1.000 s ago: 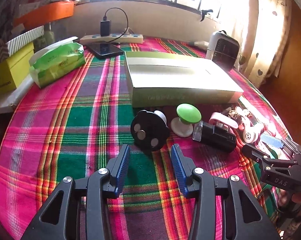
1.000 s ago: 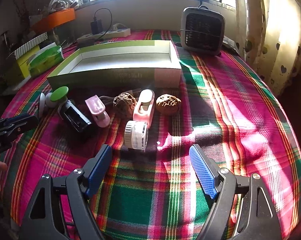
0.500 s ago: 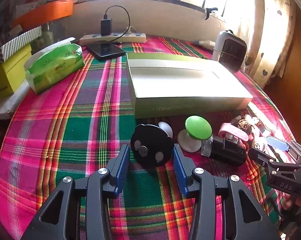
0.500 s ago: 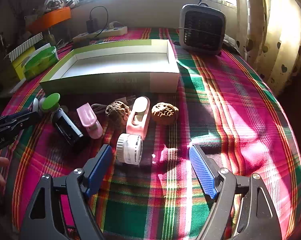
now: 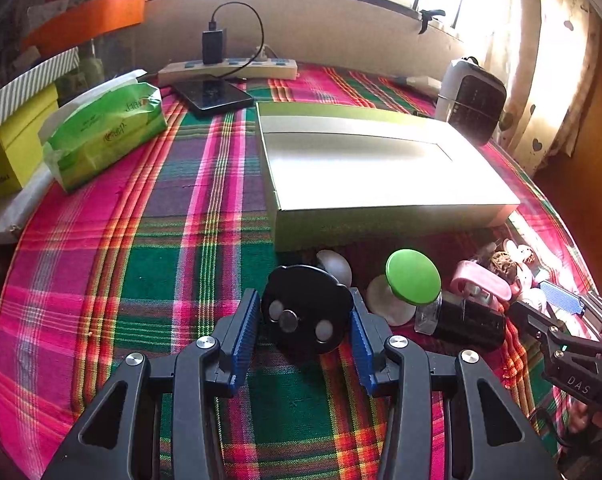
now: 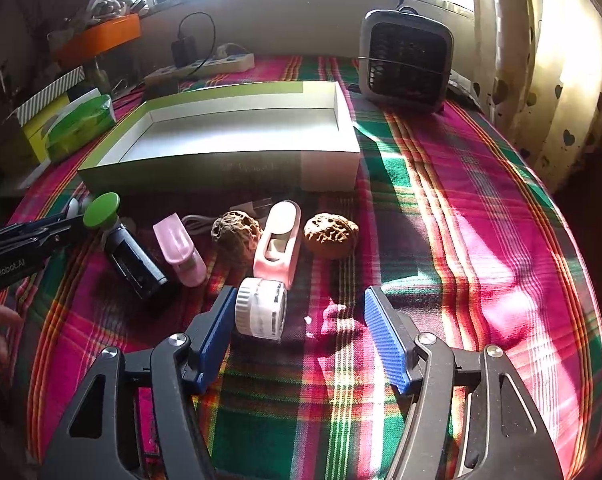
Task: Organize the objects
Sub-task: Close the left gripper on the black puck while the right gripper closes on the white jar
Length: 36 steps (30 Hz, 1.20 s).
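Surface: round table under a pink-green plaid cloth [image 5: 149,264], set below a sunlit window with heart-print curtains [image 6: 557,92]. Far edge: power strip [image 5: 229,69], phone [image 5: 215,96], small fan [image 6: 405,66]. Left edge: tissue pack [image 5: 105,132], yellow box [image 5: 11,152]. Centre: open shallow box [image 6: 237,136]. Near edge: left gripper [image 5: 303,328] jaws parted, flanking a black disc [image 5: 307,314], contact uncertain; right gripper [image 6: 301,328] released, left pad beside a white jar [image 6: 261,312]. Between: green-topped knob [image 5: 412,278], black block [image 6: 137,260], pink items, two walnuts [image 6: 331,230].
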Motion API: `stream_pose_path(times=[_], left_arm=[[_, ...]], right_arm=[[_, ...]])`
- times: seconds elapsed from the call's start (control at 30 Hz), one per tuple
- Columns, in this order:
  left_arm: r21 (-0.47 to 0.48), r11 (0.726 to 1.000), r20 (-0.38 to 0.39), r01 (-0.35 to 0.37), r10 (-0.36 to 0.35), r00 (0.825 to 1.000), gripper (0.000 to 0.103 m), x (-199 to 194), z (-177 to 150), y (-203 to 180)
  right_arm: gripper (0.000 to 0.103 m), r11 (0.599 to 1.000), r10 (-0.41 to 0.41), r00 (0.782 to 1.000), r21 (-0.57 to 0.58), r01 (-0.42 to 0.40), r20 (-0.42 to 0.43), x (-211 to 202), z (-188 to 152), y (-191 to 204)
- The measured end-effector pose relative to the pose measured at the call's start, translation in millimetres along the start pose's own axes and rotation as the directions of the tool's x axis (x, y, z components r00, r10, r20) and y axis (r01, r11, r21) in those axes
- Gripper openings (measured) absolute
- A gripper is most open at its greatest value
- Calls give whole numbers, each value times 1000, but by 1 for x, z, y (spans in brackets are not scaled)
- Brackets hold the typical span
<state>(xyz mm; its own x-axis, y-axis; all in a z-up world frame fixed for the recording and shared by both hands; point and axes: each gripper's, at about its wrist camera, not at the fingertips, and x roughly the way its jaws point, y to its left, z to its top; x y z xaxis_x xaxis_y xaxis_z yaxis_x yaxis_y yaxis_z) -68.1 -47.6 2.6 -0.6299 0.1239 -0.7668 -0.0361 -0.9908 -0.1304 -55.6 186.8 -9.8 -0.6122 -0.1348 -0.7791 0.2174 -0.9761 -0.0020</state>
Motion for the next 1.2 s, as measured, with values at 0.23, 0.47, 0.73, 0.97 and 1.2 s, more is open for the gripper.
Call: stream_pose_path(times=[0.23,0.47,0.73,0.97,1.2], left_arm=[[-16,1000,-6,6,-6,1000,41,3,2,1],[-23,1000,-6,3,-3,1000,40,2,2,3],[-30,1000,-3,5,-5,1000,40,0,1,4],[-26,1000,12,0,0,1000,39,-7,-2,5],[-20,1000,23,1,0,1000,39,-12,-3,4]], right_arm=[[56,1000,-2,1000,8,2,5,-1,0,-1],[46,1000,-4,1000,12,4,15,-3,-2,-2],[35,1000,-6,1000,10,5,22,-5,-4,-3],[30,1000,-3,1000,8,3,23,-6,-4,-3],[21,1000,2,1000,11,-2,29,-8,-6,-3]])
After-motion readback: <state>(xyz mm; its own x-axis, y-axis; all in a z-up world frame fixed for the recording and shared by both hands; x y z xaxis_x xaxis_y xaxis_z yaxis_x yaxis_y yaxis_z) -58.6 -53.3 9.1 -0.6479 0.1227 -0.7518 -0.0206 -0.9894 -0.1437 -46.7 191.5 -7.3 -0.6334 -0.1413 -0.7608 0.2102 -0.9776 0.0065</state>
